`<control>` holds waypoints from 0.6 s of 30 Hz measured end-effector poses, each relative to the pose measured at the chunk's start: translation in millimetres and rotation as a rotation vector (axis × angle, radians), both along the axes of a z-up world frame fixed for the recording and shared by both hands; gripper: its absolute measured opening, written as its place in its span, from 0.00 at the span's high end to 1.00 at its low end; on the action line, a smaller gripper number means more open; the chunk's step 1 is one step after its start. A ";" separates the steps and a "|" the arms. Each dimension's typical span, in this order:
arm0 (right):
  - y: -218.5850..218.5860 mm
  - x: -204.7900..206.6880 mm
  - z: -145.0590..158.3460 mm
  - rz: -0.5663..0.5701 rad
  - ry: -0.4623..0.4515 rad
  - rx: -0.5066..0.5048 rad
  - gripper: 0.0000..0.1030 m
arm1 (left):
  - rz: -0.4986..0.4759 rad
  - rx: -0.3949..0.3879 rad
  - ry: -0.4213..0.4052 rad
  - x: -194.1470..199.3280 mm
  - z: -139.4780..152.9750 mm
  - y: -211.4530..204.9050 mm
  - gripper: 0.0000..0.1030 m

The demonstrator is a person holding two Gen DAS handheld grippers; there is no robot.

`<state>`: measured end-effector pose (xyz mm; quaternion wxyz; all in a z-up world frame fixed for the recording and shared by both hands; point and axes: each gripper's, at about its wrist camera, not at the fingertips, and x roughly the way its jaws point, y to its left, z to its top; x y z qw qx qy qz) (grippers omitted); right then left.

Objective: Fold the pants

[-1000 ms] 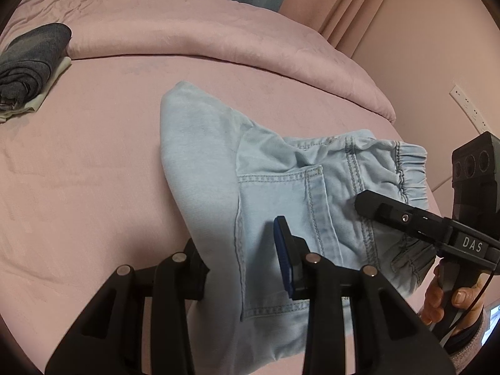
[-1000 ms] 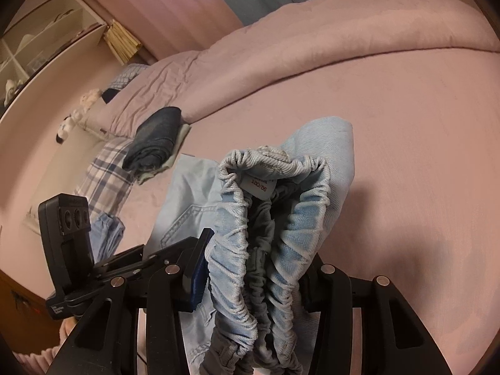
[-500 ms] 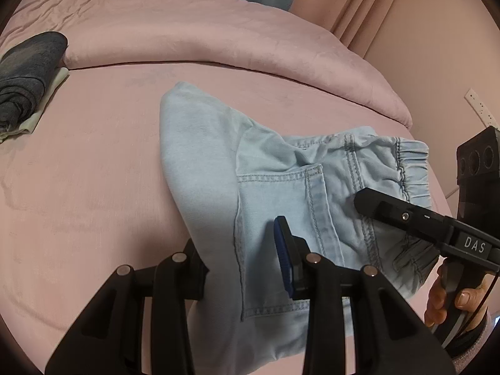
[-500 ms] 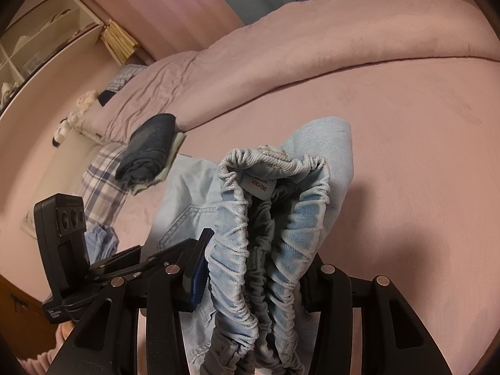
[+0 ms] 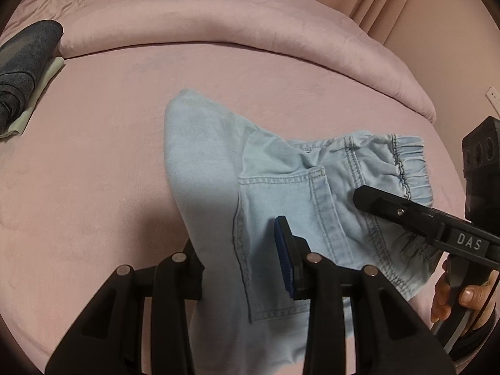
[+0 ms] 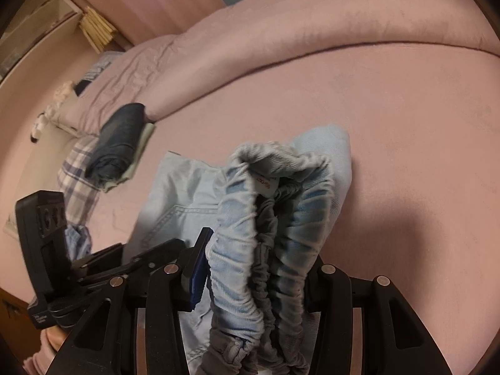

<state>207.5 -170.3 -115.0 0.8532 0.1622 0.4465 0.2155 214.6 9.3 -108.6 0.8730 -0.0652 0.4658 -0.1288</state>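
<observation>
Pink bed sheet (image 5: 93, 162), broad and lightly creased, underlying everything. Rolled pink comforter (image 5: 218, 22) banked along the far edge.

Light-blue denim pants (image 5: 212, 168), folded over, held up above the sheet near the middle of the bed; far fold corner drooping toward the sheet, contact there not discernible. Back pocket (image 5: 281, 228) with double stitching facing the left wrist camera. Elastic gathered waistband (image 6: 268, 218) bunched upright in the right wrist view, white size label (image 6: 265, 184) visible inside, grey lining folds below.

Left gripper (image 5: 240, 259): jaws narrow, clamped on the pants at the side seam; blue pad of one finger pressed against the denim, other finger hidden behind the cloth. Right gripper (image 6: 256, 268): jaws at medium width, closed around the thick waistband bundle, cloth filling the gap fully. Person's hand (image 5: 459, 293) on the right gripper's handle, fingertips showing at the left view's lower right.

Folded dark grey garment (image 6: 122, 140) stacked on a pale folded cloth (image 6: 140, 150), at the left part of the bed, well apart from the pants. Plaid fabric (image 6: 78, 175) just beside that stack. Small blue-patterned cloth (image 6: 78, 240) near the left gripper body. Curtains (image 5: 375, 0) behind the bed; wall socket (image 5: 493, 95) at the right; shelf with books (image 6: 97, 31) far left. No obstruction on the sheet directly beneath the pants.
</observation>
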 end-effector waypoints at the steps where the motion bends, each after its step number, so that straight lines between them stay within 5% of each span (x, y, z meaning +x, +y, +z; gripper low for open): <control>1: -1.5 2.1 -2.7 -0.003 0.008 -0.004 0.52 | 0.000 0.003 0.000 0.6 -0.4 0.9 0.67; 6: -9.7 6.3 -11.2 -0.017 0.037 -0.037 0.52 | -0.003 0.066 0.007 3.2 -6.5 0.3 0.63; 8: -10.6 7.5 -13.0 -0.020 0.044 -0.065 0.48 | -0.005 0.099 0.011 4.4 -9.6 -1.3 0.57; 10: -11.9 8.1 -13.4 -0.023 0.044 -0.111 0.42 | 0.008 0.146 0.005 5.8 -10.6 -1.1 0.39; 18: -13.0 -2.8 2.1 -0.024 -0.002 -0.218 0.34 | 0.043 0.237 -0.043 -3.7 -3.6 14.0 0.22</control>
